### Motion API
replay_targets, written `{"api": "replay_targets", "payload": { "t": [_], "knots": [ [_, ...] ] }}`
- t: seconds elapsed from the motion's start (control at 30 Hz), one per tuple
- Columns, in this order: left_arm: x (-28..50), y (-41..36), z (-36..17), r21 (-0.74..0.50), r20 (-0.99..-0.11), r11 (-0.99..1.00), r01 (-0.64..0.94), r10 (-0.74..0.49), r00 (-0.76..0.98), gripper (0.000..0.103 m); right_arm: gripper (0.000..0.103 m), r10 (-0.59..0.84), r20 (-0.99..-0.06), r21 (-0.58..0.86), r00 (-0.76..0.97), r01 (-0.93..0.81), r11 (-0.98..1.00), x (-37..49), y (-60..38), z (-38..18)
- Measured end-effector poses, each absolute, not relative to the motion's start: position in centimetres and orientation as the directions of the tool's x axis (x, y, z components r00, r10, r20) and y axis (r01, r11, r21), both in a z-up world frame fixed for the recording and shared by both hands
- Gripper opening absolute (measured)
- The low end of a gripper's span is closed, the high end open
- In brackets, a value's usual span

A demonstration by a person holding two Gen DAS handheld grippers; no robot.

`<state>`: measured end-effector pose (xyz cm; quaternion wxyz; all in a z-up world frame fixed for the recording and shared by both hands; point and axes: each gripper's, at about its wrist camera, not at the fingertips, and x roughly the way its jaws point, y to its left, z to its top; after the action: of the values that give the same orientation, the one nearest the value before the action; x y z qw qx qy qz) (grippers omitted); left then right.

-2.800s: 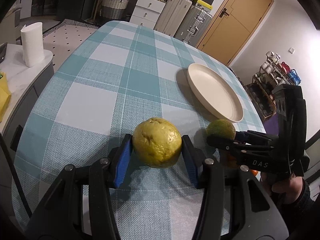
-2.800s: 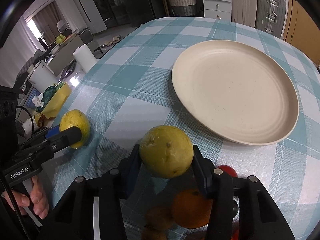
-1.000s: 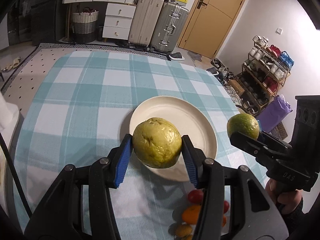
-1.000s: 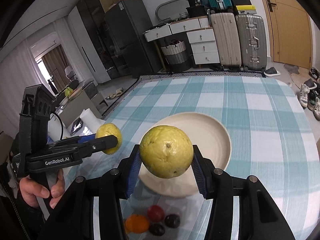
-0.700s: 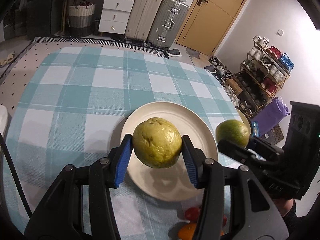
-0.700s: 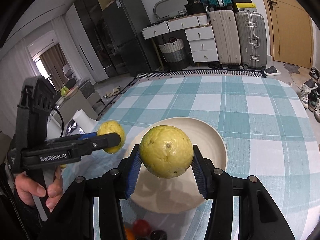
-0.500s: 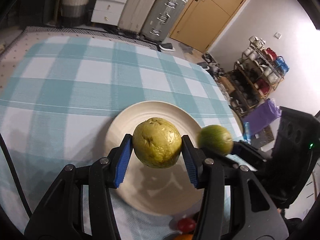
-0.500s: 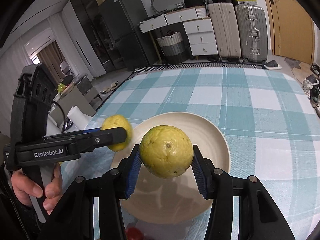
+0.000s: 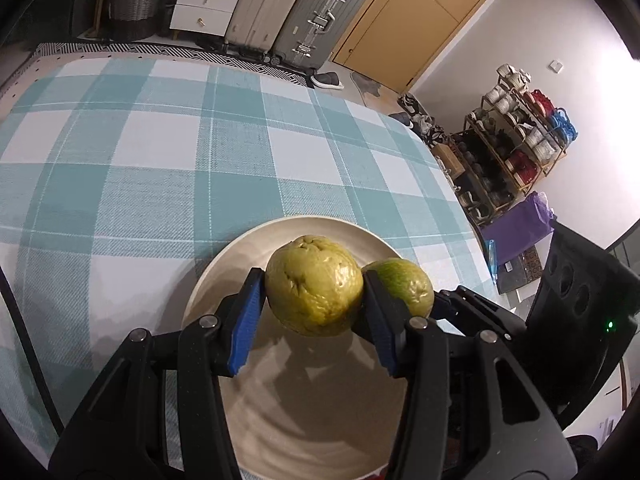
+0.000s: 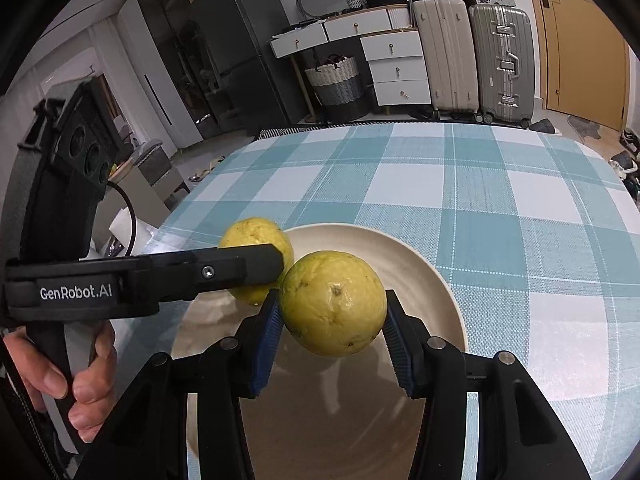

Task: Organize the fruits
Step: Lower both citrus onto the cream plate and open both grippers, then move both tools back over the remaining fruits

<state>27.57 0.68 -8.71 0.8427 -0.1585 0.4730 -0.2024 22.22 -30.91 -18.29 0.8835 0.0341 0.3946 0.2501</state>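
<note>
My left gripper is shut on a yellow-green guava, held just above the cream plate. My right gripper is shut on a second yellow guava, also over the cream plate. The two fruits hang side by side, nearly touching. In the left wrist view the right gripper's guava shows behind my right finger. In the right wrist view the left gripper's guava sits behind its black finger. The plate's surface under both fruits is bare and shadowed.
The plate lies on a teal and white checked tablecloth. A hand grips the left tool's handle. Suitcases, white drawers and a basket stand beyond the table's far edge; a shoe rack is to the right.
Both grippers came down and forward over the plate and drew together, each still holding its guava. The small fruits at the near table edge have dropped out of view.
</note>
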Motion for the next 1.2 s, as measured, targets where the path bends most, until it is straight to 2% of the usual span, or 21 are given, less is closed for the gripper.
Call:
{"api": "replay_targets", "payload": {
  "t": [0.13,0.2,0.27,0.3,0.43,0.53,0.7,0.83,0.9,1.2],
  "knots": [
    [28.4,0.5,-9.2,-0.466,-0.73,0.866,0.18,-0.492,0.475,0.047,0.05,0.444,-0.688,0.231,0.574,-0.407,0.884,22.6,-30.8,-18.7],
    [28.5,0.6,-9.0,-0.465,-0.722,0.868,0.173,-0.485,0.493,0.047,0.056,0.436,-0.683,0.222,0.585,-0.403,0.888,22.7,-30.8,-18.7],
    [28.5,0.5,-8.7,-0.46,-0.716,0.869,0.184,-0.485,0.501,0.047,0.073,0.446,-0.662,0.218,0.602,-0.415,0.883,22.5,-31.0,-18.4],
    [28.5,0.5,-8.5,-0.453,-0.716,0.873,0.182,-0.478,0.509,0.047,0.075,0.451,-0.651,0.217,0.611,-0.419,0.882,22.3,-31.1,-18.2],
    [27.7,1.2,-7.7,-0.441,-0.714,0.883,0.163,-0.455,0.532,0.05,0.076,0.454,-0.628,0.226,0.632,-0.41,0.884,21.7,-31.7,-17.4],
    [26.6,1.8,-7.0,-0.425,-0.712,0.892,0.153,-0.434,0.552,0.055,0.082,0.459,-0.614,0.243,0.642,-0.4,0.884,20.9,-32.5,-16.7],
    [24.3,2.7,-6.1,-0.385,-0.724,0.917,0.106,-0.371,0.581,0.07,0.085,0.448,-0.584,0.249,0.677,-0.376,0.893,19.0,-34.1,-15.6],
    [21.7,3.3,-4.7,-0.361,-0.71,0.929,0.086,-0.333,0.62,0.076,0.095,0.473,-0.547,0.275,0.69,-0.386,0.881,17.1,-35.3,-14.7],
    [20.2,3.5,-3.8,-0.338,-0.699,0.938,0.082,-0.308,0.646,0.083,0.098,0.474,-0.52,0.27,0.71,-0.39,0.88,15.8,-35.7,-14.1],
    [14.3,2.5,-0.3,-0.3,-0.638,0.946,0.123,-0.295,0.712,0.086,0.103,0.457,-0.45,0.241,0.767,-0.389,0.889,10.6,-36.6,-11.3]
  ]
}}
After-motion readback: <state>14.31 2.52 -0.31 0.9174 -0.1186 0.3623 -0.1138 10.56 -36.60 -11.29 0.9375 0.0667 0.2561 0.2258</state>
